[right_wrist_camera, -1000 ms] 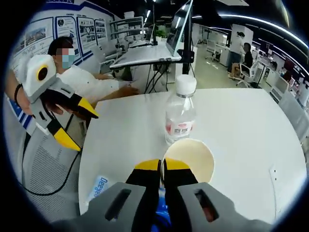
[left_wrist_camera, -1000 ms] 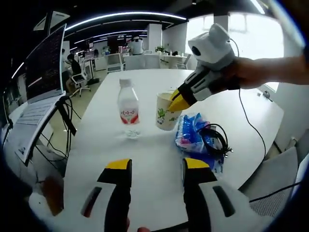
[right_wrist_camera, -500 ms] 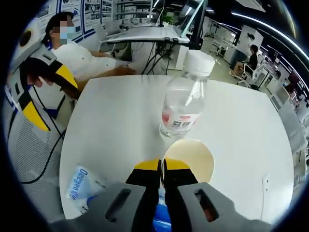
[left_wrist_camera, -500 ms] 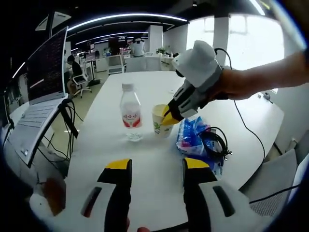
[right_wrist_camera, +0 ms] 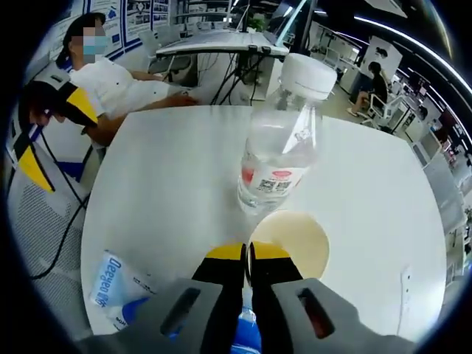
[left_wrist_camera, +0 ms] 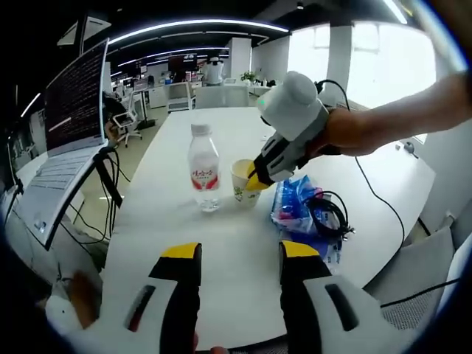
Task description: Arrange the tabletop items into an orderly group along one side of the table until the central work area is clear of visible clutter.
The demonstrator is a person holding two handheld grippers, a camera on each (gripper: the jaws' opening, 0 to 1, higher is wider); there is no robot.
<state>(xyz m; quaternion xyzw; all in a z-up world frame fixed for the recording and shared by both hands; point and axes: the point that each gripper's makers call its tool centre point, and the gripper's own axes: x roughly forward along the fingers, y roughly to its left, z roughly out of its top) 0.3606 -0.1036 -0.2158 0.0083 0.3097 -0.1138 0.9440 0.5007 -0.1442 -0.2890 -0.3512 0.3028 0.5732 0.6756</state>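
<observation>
Fingers of the right gripper (left_wrist_camera: 256,177) are pinching the cup (left_wrist_camera: 243,184) rim beside the bottle (left_wrist_camera: 204,169) mid-worktop (left_wrist_camera: 221,243), the left gripper (left_wrist_camera: 240,258) is hanging released, and the regrouping step is apparently calling next for setting the cup down.

Readable print: you have only one word you can make out.
In your right gripper view, at about seven o'clock, the blue-and-white packet (right_wrist_camera: 118,291) on the white table (right_wrist_camera: 169,192) carries blue lettering that reads roughly "Deeyeo". The water bottle (right_wrist_camera: 279,147) at about twelve o'clock wears a red-and-white label (right_wrist_camera: 271,179) with a small code square, but its print is too fine for you to read. In your left gripper view the same bottle (left_wrist_camera: 204,168) shows red characters, also illegible, and the paper cup (left_wrist_camera: 244,184) beside it has green markings you cannot read as words. The wall posters (right_wrist_camera: 140,11) at about eleven o'clock are blurred.
</observation>
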